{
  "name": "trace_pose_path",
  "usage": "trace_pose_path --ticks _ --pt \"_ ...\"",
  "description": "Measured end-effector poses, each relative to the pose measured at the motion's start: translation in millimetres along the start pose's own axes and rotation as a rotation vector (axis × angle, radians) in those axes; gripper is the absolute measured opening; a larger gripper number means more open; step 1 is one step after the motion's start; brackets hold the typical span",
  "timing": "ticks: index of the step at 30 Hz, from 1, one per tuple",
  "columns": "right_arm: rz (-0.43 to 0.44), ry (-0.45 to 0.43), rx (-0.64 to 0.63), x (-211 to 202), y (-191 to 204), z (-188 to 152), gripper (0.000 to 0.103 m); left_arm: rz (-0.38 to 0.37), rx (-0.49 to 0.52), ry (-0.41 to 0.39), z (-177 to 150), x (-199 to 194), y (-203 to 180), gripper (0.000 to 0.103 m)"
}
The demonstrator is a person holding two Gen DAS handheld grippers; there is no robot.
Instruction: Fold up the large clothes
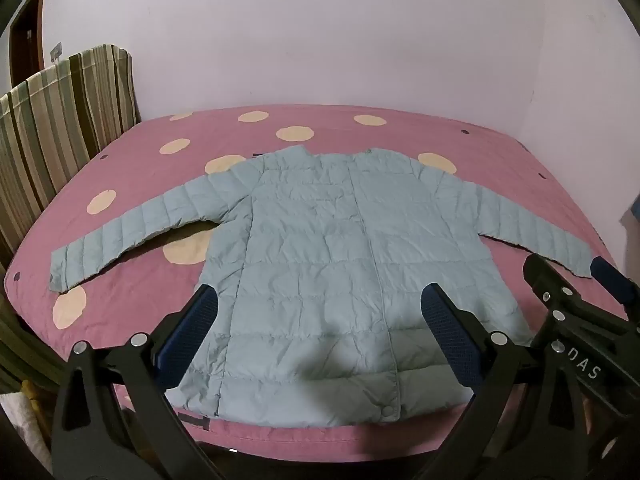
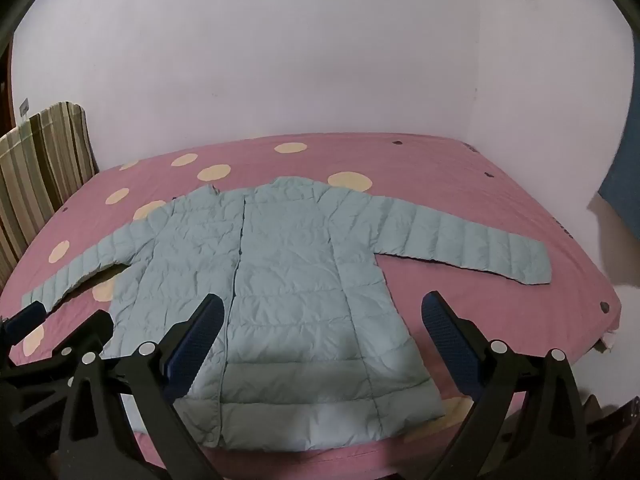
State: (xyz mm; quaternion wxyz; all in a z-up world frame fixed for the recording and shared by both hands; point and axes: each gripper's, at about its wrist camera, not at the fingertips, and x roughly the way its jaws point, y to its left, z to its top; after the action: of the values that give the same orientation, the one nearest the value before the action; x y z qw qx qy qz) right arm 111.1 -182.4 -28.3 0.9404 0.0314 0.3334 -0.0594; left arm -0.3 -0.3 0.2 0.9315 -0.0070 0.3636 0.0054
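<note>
The jacket (image 1: 320, 248) lies flat and unfolded on the bed (image 1: 360, 128), sleeves spread wide, hem at the near edge. Bare sheet shows beyond the collar and both cuffs. The left gripper (image 1: 320, 324) and right gripper (image 2: 320, 332) hover above the hem, jaws wide, holding nothing.

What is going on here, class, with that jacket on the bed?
A person holds a two-finger gripper in each hand above a pale blue puffer jacket spread flat, sleeves out, on a pink spotted bed. The left gripper and right gripper both hang open near the hem, touching nothing. No fold has been made yet.
</note>
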Motion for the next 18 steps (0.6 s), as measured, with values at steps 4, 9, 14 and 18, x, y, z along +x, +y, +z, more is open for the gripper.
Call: trace_pose_path --ticks 4,9,14,18 --pt "-0.004 -0.001 -0.003 -0.6 0.1 0.2 0.098 0.001 -0.002 0.004 -0.3 -1.0 -1.3 0.101" --pt "-0.004 0.003 -0.005 0.4 0.2 0.3 0.098 -0.003 -0.005 0.009 -0.8 1.7 -0.3 0.101" --pt "-0.003 0.003 -0.004 0.2 0.5 -0.2 0.098 -0.001 -0.003 0.01 -1.9 1.1 -3.1 0.101" --pt "-0.004 0.003 -0.004 0.4 0.7 -0.7 0.098 -0.007 -0.007 0.011 -0.5 0.9 -1.4 0.101"
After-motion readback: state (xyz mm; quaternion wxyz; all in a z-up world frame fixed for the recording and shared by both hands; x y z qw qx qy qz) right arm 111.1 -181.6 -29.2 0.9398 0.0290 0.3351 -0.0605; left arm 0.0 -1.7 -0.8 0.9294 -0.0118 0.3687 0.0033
